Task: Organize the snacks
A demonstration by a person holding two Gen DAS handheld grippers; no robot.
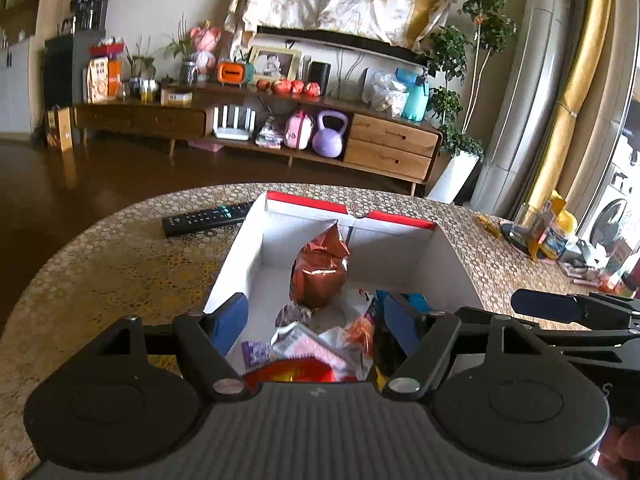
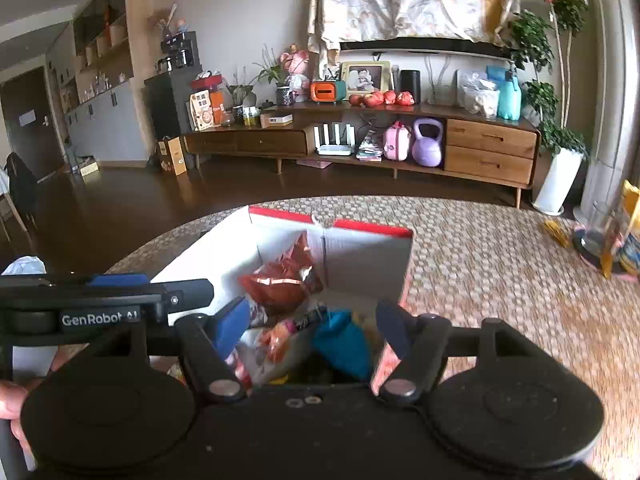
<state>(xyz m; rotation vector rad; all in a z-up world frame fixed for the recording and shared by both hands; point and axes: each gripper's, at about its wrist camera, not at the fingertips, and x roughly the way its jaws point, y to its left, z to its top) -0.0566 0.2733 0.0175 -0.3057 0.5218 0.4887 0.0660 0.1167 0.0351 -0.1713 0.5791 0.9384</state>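
A white cardboard box with a red rim (image 1: 256, 248) (image 2: 368, 264) stands on the patterned table and holds several snack packs. A shiny copper-brown bag (image 1: 320, 272) (image 2: 280, 284) stands in its middle. A teal pack (image 2: 344, 340), orange packs (image 1: 360, 332) and a red pack (image 1: 292, 372) lie at the near end. My left gripper (image 1: 316, 324) is open over the box's near end, holding nothing. My right gripper (image 2: 312, 328) is open above the teal pack, its right finger near the box's right wall. The right gripper's finger (image 1: 548, 306) shows in the left wrist view.
A black remote (image 1: 208, 216) lies left of the box. Bottles and packets stand on a dark tray (image 1: 548, 236) (image 2: 612, 240) at the table's right. The table edge curves round beyond the box, with dark floor and a TV cabinet (image 1: 280, 120) behind.
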